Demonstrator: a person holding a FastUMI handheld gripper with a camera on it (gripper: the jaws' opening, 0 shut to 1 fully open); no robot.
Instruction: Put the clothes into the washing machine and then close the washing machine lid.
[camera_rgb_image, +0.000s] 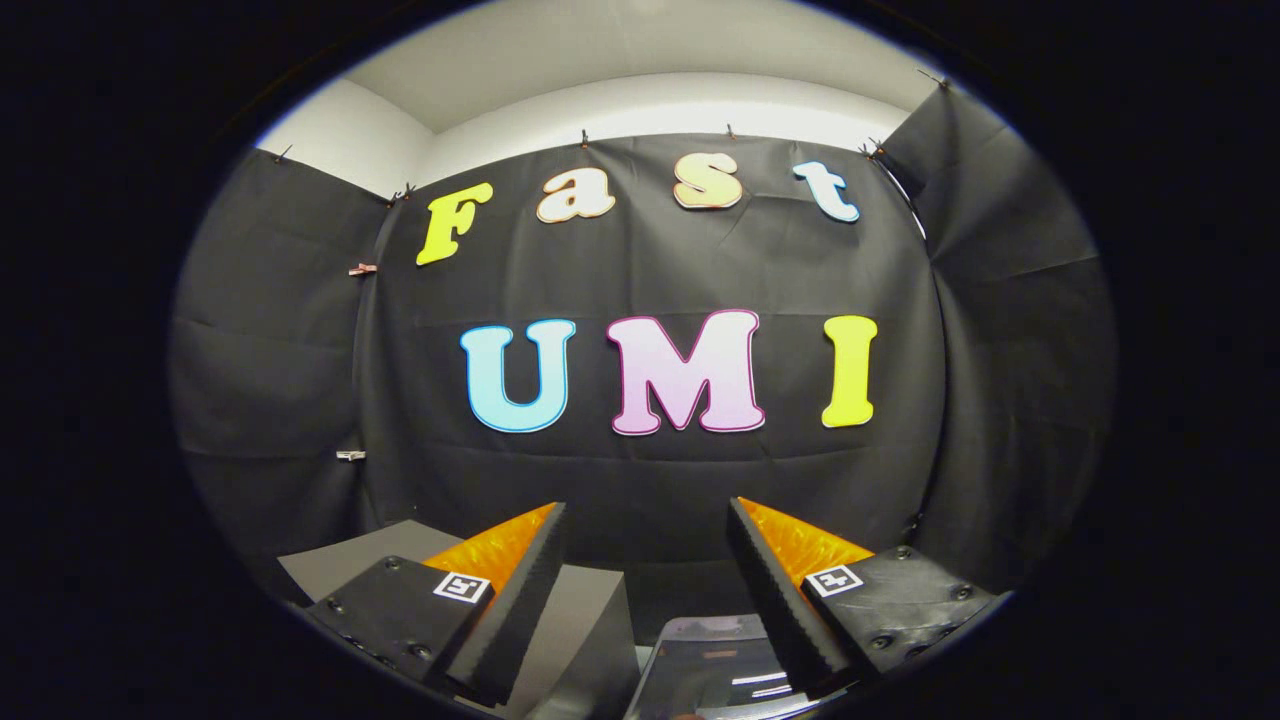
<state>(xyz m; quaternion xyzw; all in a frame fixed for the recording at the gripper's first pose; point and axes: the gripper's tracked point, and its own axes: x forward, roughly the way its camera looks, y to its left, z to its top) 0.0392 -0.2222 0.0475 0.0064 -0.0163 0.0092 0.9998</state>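
Gripper: Both fingers of the gripper (648, 515) stand wide apart, holding nothing, raised and aimed at the booth wall; each carries a small square marker near its base.
Between the fingers: a glossy, dark, translucent panel (712, 660) sits low between and below the fingers, catching streaks of light; it may be the washing machine lid, though that cannot be told for certain.
Beside the near finger: a grey box-like block (590, 625) lies under the finger on the viewer's left, with a flat grey surface (345, 562) running off behind it.
Clothes: whether any lie near the fingers cannot be told.
Beyond the fingers: black cloth (650, 270) hangs as the back wall, creased, and carries on around both sides of the booth.
Fastenings: small clips (362, 269) pin the cloth at its top edge and along the seam on the viewer's left.
Farthest: a white wall and ceiling (640, 90) show above the cloth.
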